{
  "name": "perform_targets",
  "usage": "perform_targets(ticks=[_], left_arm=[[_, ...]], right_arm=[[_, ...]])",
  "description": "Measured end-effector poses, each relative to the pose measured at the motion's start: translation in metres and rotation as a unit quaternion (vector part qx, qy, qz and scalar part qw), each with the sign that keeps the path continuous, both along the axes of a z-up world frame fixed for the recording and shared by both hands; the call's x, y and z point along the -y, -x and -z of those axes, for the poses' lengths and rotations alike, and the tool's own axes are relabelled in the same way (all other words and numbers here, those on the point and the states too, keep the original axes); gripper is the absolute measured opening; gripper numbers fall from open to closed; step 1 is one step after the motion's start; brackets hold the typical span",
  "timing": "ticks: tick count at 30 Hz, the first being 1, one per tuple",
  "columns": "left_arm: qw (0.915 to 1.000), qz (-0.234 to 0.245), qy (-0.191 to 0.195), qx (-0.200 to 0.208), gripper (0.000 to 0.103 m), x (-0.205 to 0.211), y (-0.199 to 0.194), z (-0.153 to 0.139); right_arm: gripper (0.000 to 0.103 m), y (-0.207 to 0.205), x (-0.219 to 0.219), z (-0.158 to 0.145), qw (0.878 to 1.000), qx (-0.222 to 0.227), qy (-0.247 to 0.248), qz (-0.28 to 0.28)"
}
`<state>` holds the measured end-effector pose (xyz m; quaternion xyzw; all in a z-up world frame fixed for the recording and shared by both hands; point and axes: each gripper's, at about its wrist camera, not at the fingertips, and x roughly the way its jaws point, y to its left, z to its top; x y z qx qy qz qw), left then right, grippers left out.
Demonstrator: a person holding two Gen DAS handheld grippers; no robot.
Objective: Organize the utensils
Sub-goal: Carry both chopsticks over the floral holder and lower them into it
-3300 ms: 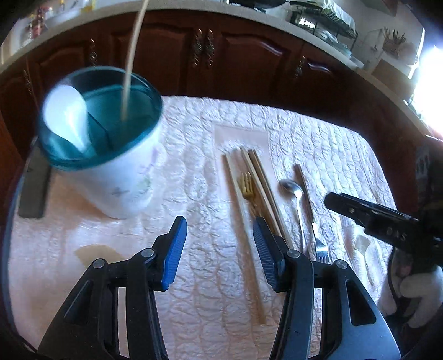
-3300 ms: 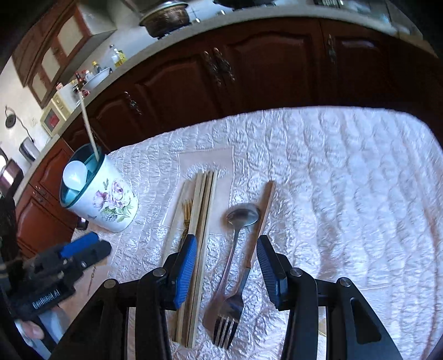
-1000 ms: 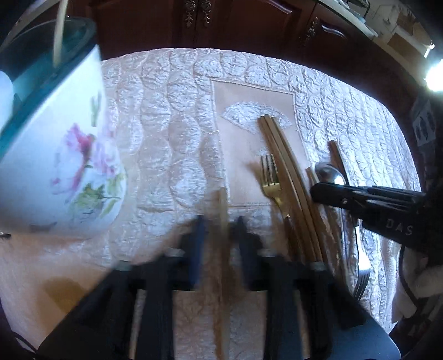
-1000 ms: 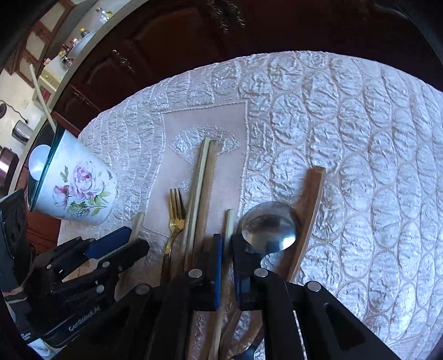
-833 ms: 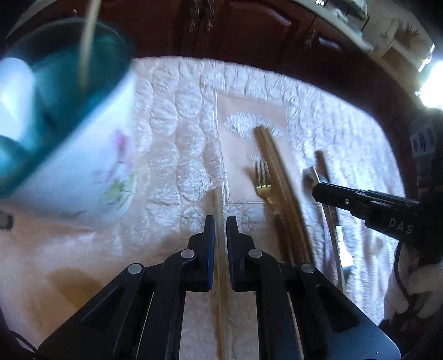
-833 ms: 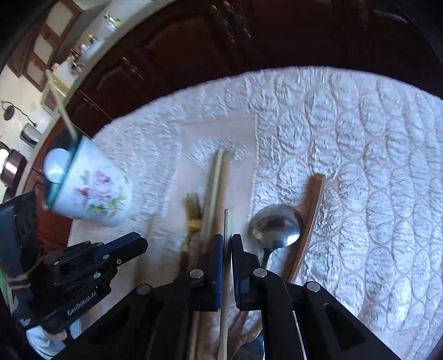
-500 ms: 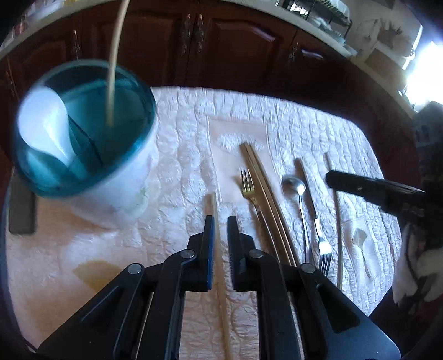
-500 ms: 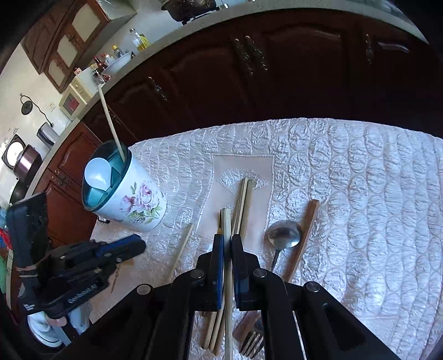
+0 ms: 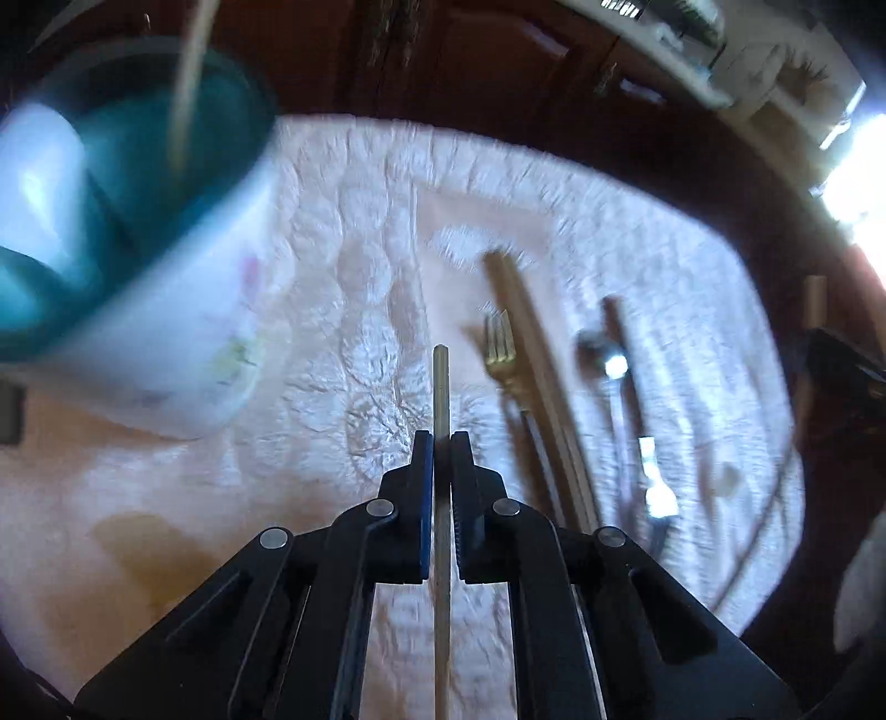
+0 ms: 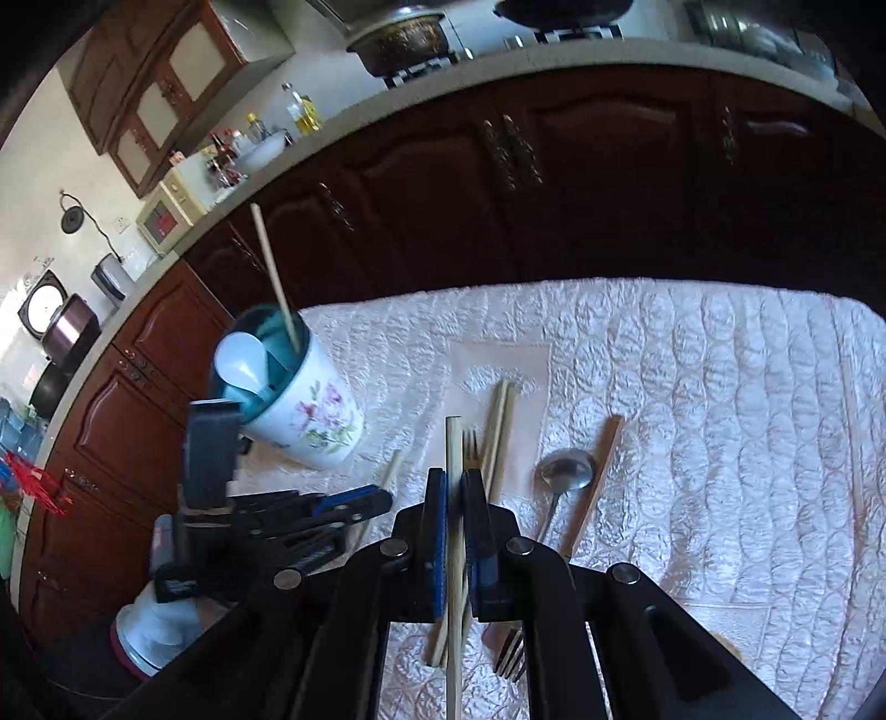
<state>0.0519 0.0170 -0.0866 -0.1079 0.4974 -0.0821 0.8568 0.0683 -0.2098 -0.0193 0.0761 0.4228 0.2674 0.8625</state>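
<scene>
A home kitchen: dark wood cabinets (image 10: 581,183); a pot (image 10: 398,41) and bottles (image 10: 302,113) on the countertop (image 10: 498,61).

Left wrist view motion-blurred: floral white ceramic utensil holder with teal rim (image 9: 138,232) at 10 o'clock smeared, cut by left edge. Pale wooden chopstick (image 9: 442,498) in left claw (image 9: 441,443) runs off bottom edge. Right claw (image 9: 841,376) at 3 o'clock mostly cropped, dark. Right wrist view: silver fork (image 10: 512,656) mostly hidden behind claw arm; gold fork (image 10: 470,443) only tines show.
</scene>
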Motion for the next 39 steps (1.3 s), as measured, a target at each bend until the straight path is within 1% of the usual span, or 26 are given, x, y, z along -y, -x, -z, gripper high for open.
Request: perform_targets(ticks=[4, 10, 12, 15, 22, 29, 39], left_arm=[[0.9989, 0.006, 0.007, 0.047, 0.004, -0.013, 0.030, -0.045], [0.9950, -0.006, 0.001, 0.100, 0.004, -0.034, 0.060, -0.092], [0.9935, -0.011, 0.000, 0.113, 0.004, -0.039, 0.065, -0.102], [0.9916, -0.019, -0.004, 0.128, 0.004, -0.046, 0.073, -0.112], [0.9889, -0.032, -0.004, 0.145, 0.004, -0.057, 0.081, -0.125], [0.9881, -0.039, -0.009, 0.149, 0.004, -0.065, 0.082, -0.132], [0.9871, -0.044, -0.008, 0.154, 0.004, -0.074, 0.087, -0.142]], right_arm=[[0.005, 0.009, -0.003, -0.018, 1.000, 0.019, -0.008, -0.009], [0.005, 0.018, -0.018, -0.042, 0.999, 0.046, -0.010, -0.028], [0.005, 0.020, -0.023, -0.049, 0.998, 0.054, -0.011, -0.033], [0.005, 0.023, -0.030, -0.059, 0.997, 0.065, -0.013, -0.038], [0.005, 0.023, -0.049, -0.080, 0.995, 0.081, -0.022, -0.046], [0.005, 0.019, -0.063, -0.095, 0.994, 0.093, -0.032, -0.052], [0.005, 0.012, -0.081, -0.104, 0.993, 0.097, -0.037, -0.060]])
